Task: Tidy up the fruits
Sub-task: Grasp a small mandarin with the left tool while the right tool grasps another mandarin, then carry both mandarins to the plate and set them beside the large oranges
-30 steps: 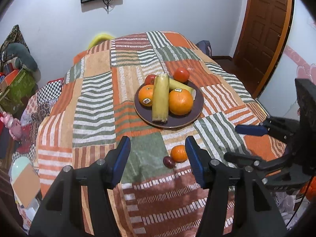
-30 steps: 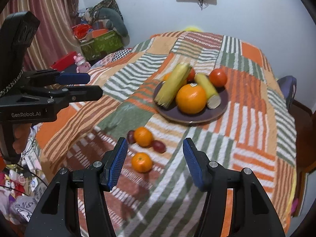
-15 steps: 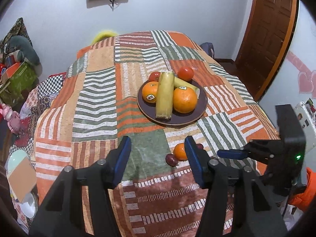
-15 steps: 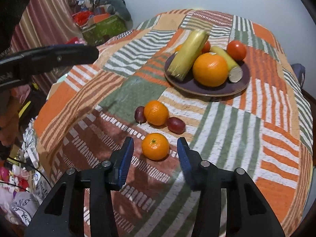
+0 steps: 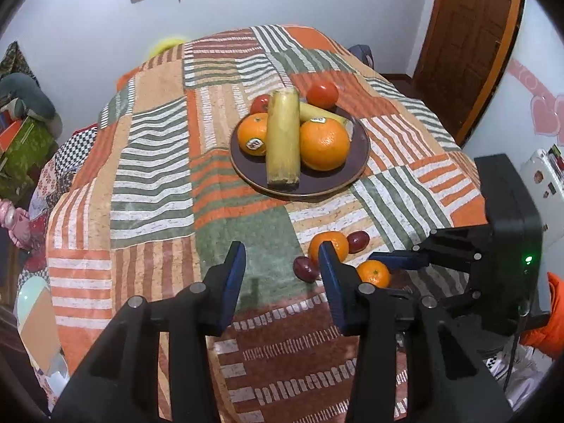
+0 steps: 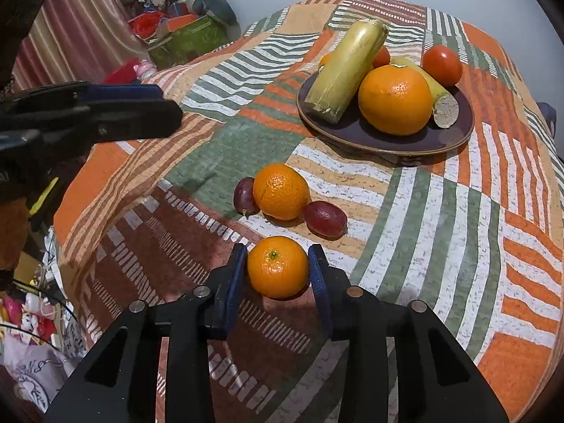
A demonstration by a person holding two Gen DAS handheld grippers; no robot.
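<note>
right claw (image 6: 278, 268), just closing, brackets the small round orange mandarin (image 6: 277, 267) on the patchwork bedspread (image 6: 440, 232); left claw (image 5: 280, 264), also narrowing, holds nothing.

Right tool (image 6: 277, 269) closing around mandarin (image 6: 277, 267), patchwork blanket (image 6: 440, 232)

On the bed, the plate (image 6: 454, 141) sits at twelve o'clock, holding fruit. Before it lie a mandarin (image 6: 281, 191) flanked by two grapes (image 6: 324, 218), at nine and four o'clock. Another mandarin (image 6: 277, 266) lies nearer, at six o'clock.
</note>
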